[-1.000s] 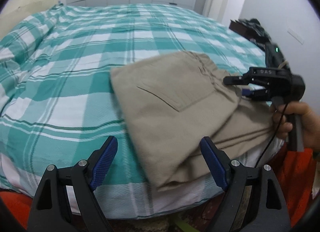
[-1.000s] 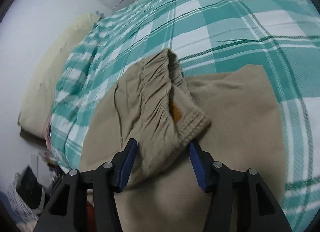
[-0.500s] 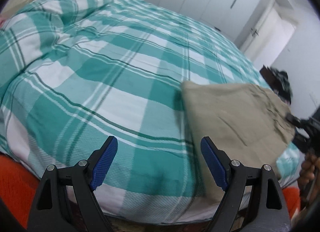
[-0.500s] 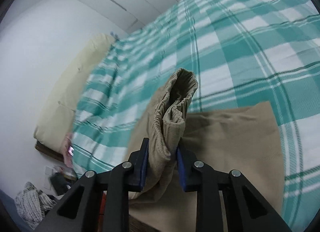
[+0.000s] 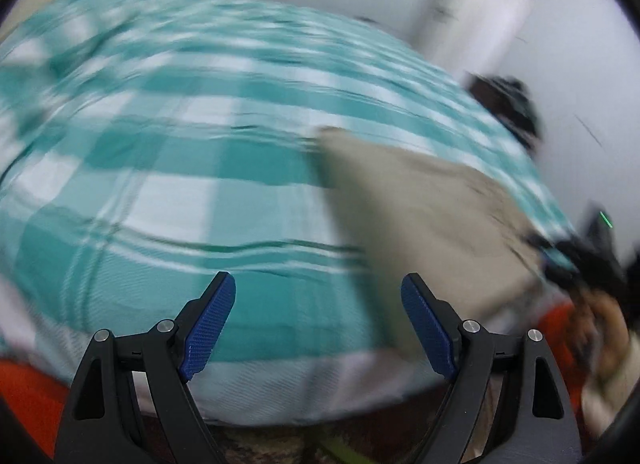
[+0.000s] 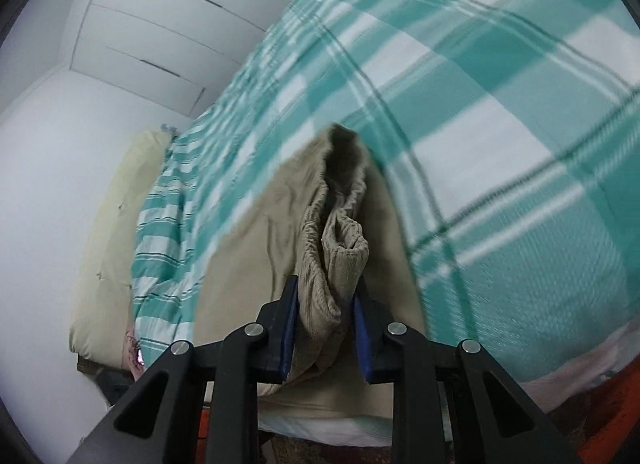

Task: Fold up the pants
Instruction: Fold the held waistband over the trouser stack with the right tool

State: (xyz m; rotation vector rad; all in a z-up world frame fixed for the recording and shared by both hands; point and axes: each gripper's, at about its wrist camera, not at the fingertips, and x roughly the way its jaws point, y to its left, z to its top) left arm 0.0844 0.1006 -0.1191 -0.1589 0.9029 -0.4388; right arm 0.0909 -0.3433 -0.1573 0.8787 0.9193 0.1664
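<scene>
Right claw (image 6: 326, 304): a second ago my blue pads stood apart around the ribbed waistband (image 6: 340, 240); since then the jaws have closed and now clamp on it, the bunched band standing up between them.

Left claw (image 5: 316, 328): jaws wide apart, nothing between them; only the bed's checked cover (image 5: 168, 168) shows beyond the pads. It has swung off the cloth, which a second ago filled the space in front of it.

Pants (image 5: 424, 208): tan, already folded into a flat packet, lying near the bed's right-hand front corner in my left view. The waistband end rises off the packet in my right claw, which shows dark and blurred at the right edge of my left view.

Bed (image 6: 500, 144): teal-and-white checks, open room to the left of the pants.

Picture quality: both views are smeared, the left one badly, so I cannot read seams or pockets.

What this means: I judge the grasp is made and the next fold can start, carrying the waistband end across the packet.

Risk: one-sided hold; the loose layers may slide or fan open while my left claw is free.
</scene>
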